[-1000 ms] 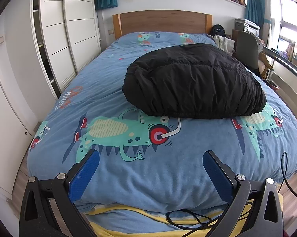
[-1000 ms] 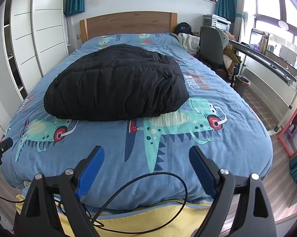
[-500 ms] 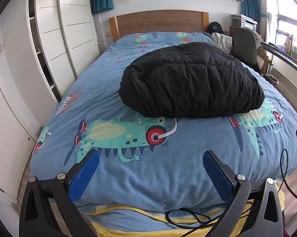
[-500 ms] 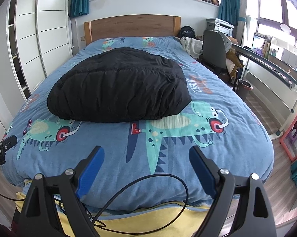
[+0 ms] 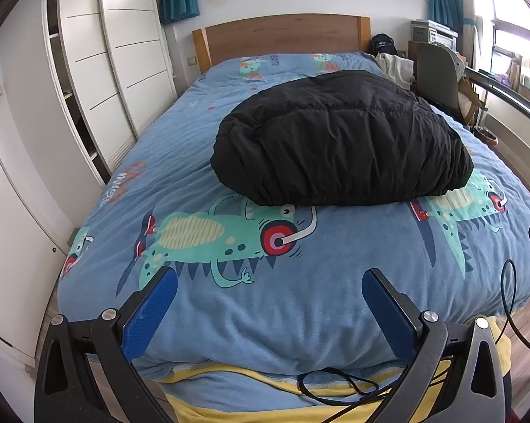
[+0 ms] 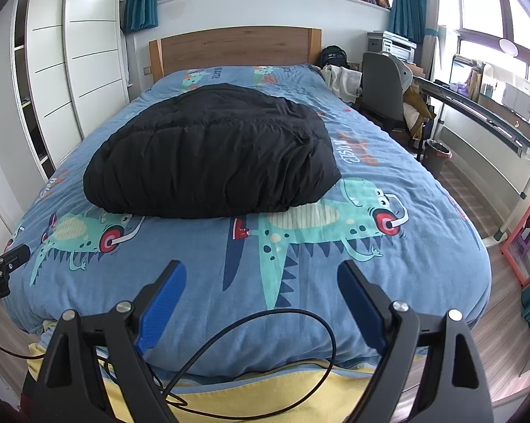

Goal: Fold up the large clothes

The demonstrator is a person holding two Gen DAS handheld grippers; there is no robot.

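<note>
Black puffy jacket [image 5: 339, 144] lies bunched mid-bed on the blue monster bedspread [image 5: 229, 303], long axis across the bed, gathered hem twd me. My left hand-held gripper [image 5: 268, 292] & right hand-held gripper [image 6: 261, 283] both spread wide w/ nothing between, over the foot of the bed, well short of the jacket. Only right view shows the bin [image 6: 436, 155]. Vs 1 s ago: jacket unmoved, both views shifted slightly.

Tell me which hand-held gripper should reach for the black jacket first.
Left, marginally. The black jacket lies nearly straight ahead of the left hand-held gripper, but left of centre for the right hand-held gripper. Both are open and short of it.
</note>
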